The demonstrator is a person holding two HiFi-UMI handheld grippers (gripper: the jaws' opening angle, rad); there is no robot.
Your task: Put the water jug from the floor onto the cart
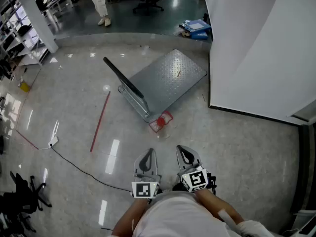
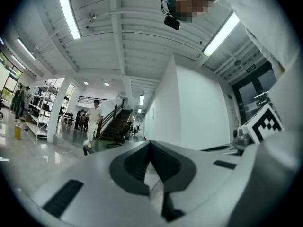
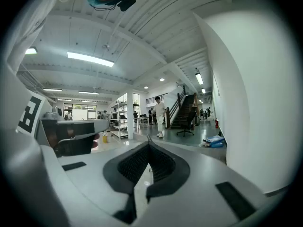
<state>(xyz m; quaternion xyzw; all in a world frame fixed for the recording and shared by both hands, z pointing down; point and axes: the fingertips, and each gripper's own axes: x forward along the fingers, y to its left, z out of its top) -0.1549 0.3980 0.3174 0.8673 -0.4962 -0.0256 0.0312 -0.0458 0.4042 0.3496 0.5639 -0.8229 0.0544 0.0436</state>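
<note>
Oddly, the water jug was nowhere in the pictures: neither the head view nor either gripper view showed it, so where it stood on the floor could not be told. What did show was the grey diamond-plate platform cart (image 1: 168, 80), lying ahead on the glossy pale floor (image 1: 237, 147) with its black handle bar (image 1: 123, 78) at the near-left end and its deck bare. A small red fitting (image 1: 161, 122) sat at the cart's near corner, and a thin red stick (image 1: 100, 121) lay on the floor well to its left.

The left gripper (image 1: 149, 153) and the right gripper (image 1: 180, 149) were held side by side close to the person's body, pointing roughly level toward the cart. Both pairs of jaws were pressed together with nothing between them.

As a judgement only: a filled jug would likely be heavy, rigid and smooth-sided, with water that shifts as it tilts. Flat plastic walls would probably slip between the pads, so the neck or a moulded handle looks the safer hold, perhaps with the second gripper steadying the body while it is lifted to the deck.
</note>
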